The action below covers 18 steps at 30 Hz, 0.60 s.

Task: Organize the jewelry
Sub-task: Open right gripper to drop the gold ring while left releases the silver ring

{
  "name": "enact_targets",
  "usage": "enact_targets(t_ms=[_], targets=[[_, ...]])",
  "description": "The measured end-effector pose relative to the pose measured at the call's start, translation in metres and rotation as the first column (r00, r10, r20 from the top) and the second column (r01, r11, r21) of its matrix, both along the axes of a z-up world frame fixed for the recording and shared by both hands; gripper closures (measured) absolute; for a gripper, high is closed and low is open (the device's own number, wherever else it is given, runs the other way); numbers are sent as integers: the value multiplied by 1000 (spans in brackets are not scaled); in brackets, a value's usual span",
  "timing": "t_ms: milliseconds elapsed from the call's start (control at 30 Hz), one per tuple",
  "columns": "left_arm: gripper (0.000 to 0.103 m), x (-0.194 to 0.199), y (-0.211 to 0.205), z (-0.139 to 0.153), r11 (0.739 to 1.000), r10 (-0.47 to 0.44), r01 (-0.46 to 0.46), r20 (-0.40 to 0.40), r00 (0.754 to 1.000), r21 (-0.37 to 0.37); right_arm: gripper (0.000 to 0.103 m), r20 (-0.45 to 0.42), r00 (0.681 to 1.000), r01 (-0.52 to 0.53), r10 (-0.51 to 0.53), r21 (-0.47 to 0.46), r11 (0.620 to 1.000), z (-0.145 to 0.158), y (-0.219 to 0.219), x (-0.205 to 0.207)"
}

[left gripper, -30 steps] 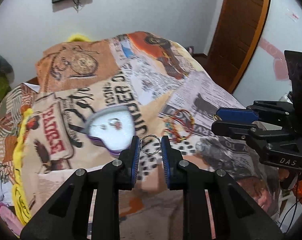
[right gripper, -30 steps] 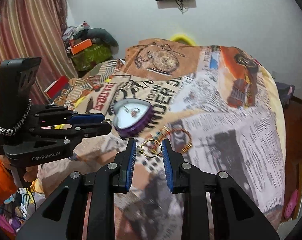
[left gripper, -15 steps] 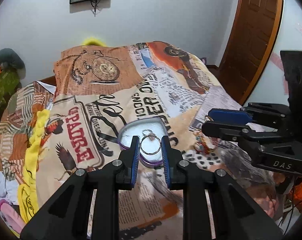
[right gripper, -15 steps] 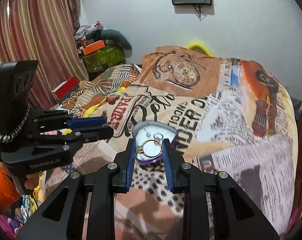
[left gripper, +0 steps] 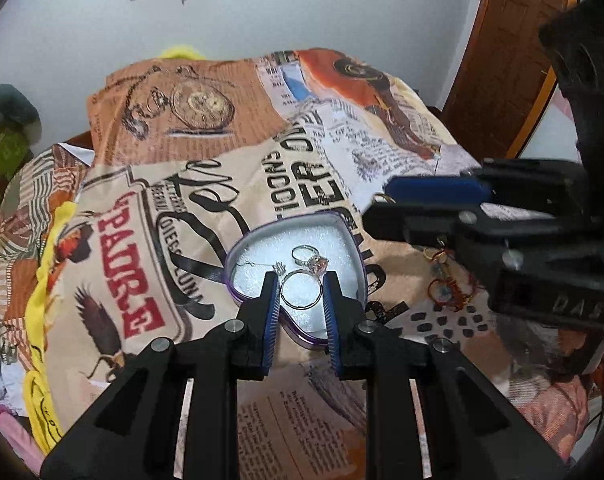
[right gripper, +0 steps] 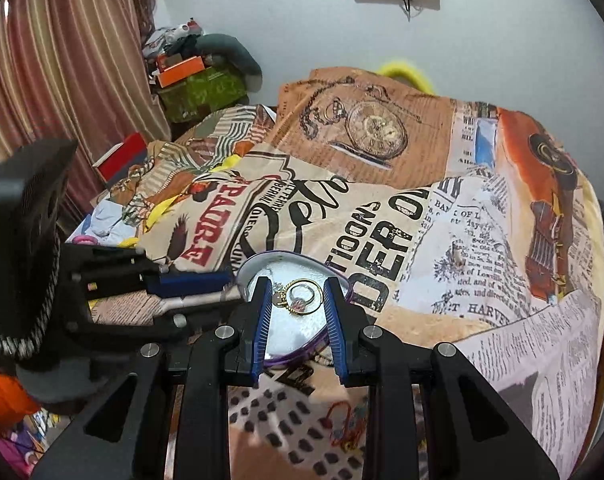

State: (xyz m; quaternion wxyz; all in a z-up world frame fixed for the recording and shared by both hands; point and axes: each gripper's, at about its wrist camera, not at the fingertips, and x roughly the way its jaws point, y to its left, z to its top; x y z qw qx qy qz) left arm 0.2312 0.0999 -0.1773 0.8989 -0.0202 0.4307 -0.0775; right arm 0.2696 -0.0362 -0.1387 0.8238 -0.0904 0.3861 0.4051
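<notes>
left gripper (left gripper: 300,289): pads closed against a thin silver hoop ring (left gripper: 300,290), held over the heart-shaped purple-rimmed box with white foam lining (left gripper: 343,236) | right gripper (right gripper: 297,297): pads pinching a gold ring with a pale stone (right gripper: 298,297) above the same box | box: rests on the newspaper-print bedspread (left gripper: 206,184), holding 1 silver ring with a pink stone (left gripper: 310,258) | beaded red-and-gold bracelets (left gripper: 447,288): on the bedspread just right of the box

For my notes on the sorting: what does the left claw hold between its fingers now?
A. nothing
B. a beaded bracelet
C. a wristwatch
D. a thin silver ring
D: the left claw is shut on a thin silver ring, above the white padding of the heart-shaped box.
</notes>
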Motion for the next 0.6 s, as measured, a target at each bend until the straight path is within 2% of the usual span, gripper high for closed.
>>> enact_targets(t_ms=[300,600], targets=[[82,13,-1,-12,1000,-5,5,-15,1000,4,79,-100,995,-12,10,-18,1000,-18,7,19],[83,14,4,-15,1000,1,-1,-10,1000,6,79,-150,989,9,-12,-19,1000,-28,8,31]])
